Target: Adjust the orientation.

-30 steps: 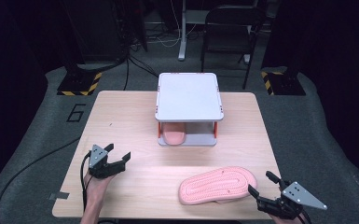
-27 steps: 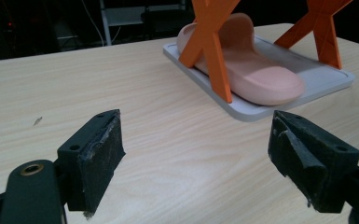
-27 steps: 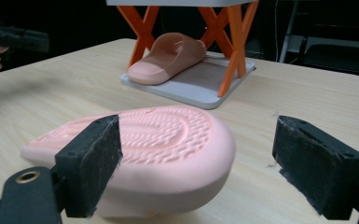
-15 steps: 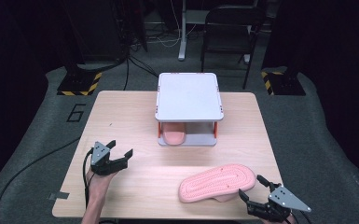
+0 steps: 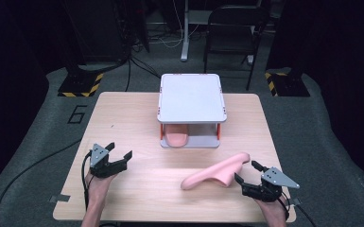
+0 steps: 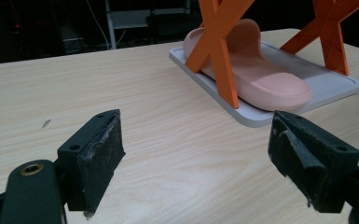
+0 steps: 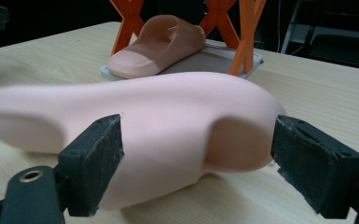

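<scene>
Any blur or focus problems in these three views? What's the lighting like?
High view: table evenly lit, surroundings nearly black, all sharp. Left gripper view: slipper on the rack crisp, near jaws slightly soft. Right gripper view: loose slipper smeared at its left end, probably motion blur; the background is dark.

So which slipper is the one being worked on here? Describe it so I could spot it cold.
Start at the wooden table and its small white two-tier rack. In front of the rack, toward the near right corner, a pink slipper lies between the open jaws of the right gripper. Its twin sits on the rack's bottom shelf; this one is out on the bare wood, tipped on its side.
</scene>
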